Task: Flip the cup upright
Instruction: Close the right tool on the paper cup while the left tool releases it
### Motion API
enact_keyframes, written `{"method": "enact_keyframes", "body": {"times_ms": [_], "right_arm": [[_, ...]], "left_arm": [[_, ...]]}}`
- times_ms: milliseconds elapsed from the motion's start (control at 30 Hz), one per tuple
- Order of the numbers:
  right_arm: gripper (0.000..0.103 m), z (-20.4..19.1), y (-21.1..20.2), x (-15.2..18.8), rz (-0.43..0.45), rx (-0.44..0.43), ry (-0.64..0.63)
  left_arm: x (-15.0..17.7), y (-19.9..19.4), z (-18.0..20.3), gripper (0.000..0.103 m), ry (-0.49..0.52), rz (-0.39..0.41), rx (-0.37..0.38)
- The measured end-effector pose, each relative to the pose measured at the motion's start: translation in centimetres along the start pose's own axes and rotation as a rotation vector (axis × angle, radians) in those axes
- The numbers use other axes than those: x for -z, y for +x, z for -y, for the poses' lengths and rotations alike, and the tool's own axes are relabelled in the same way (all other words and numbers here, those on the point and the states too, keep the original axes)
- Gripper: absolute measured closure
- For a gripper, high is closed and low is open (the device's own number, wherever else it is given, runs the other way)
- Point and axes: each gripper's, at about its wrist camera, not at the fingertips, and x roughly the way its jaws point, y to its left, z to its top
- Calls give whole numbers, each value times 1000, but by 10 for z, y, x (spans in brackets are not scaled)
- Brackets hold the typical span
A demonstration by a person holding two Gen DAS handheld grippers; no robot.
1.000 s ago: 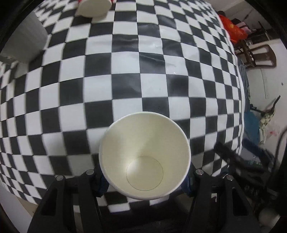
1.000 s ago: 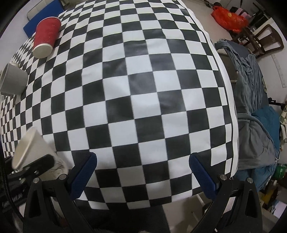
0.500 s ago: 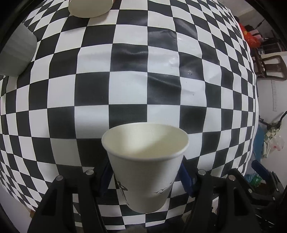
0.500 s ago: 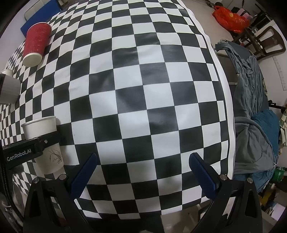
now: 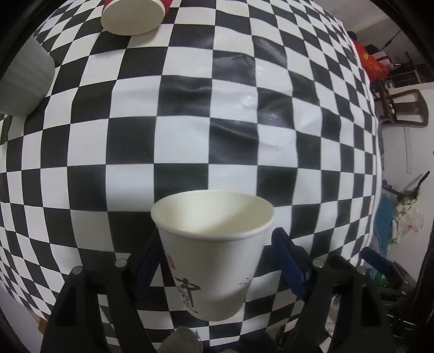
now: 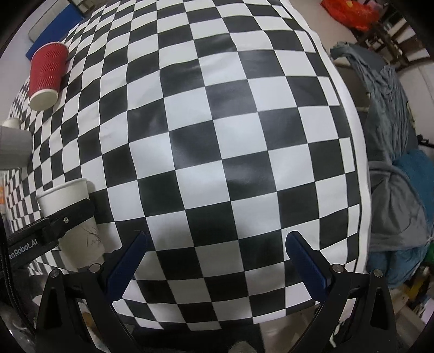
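Note:
A white paper cup (image 5: pixel 214 252) with a black and red print stands upright, mouth up, on the checkered tablecloth near its front edge. My left gripper (image 5: pixel 217 258) sits around it, but both blue pads have come off its sides and small gaps show, so the jaws are open. The cup also shows at the left of the right wrist view (image 6: pixel 72 217), with the left gripper's black finger (image 6: pixel 67 217) across it. My right gripper (image 6: pixel 214 260) is open and empty above the tablecloth's front part.
A red ribbed cup (image 6: pixel 47 73) lies on its side at the far left; its white mouth shows in the left wrist view (image 5: pixel 133 16). A grey cup (image 5: pixel 24 84) lies left of it. A chair draped with grey and blue clothes (image 6: pixel 393 163) stands right of the table.
The white cup went from tilted with its mouth toward the camera to upright on the cloth. The left jaws have since spread off its sides. The right gripper stayed open and drifted slightly.

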Motion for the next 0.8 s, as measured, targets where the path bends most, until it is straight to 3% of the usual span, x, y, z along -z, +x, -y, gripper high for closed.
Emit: {"method": "enact_keyframes", "body": {"times_ms": [233, 300, 367, 500, 600, 667, 800], "right_arm": [[0, 0, -18, 0, 16, -17, -2], [0, -5, -26, 1, 27, -21, -11], [0, -12, -35, 6, 39, -29, -25], [0, -38, -52, 18, 57, -48, -64], [0, -54, -61, 24, 65, -55, -98], [0, -62, -60, 24, 67, -55, -120], [0, -91, -58, 26, 60, -45, -173]], "left_arm": [[5, -41, 3, 21, 23, 103, 17], [8, -61, 2, 11, 33, 155, 9], [14, -82, -4, 9, 31, 215, -3], [28, -112, -20, 9, 7, 316, -78], [43, -124, -38, 9, -14, 378, -191], [52, -126, -48, 9, -29, 396, -257], [65, -118, -73, 9, -65, 394, -320]]}}
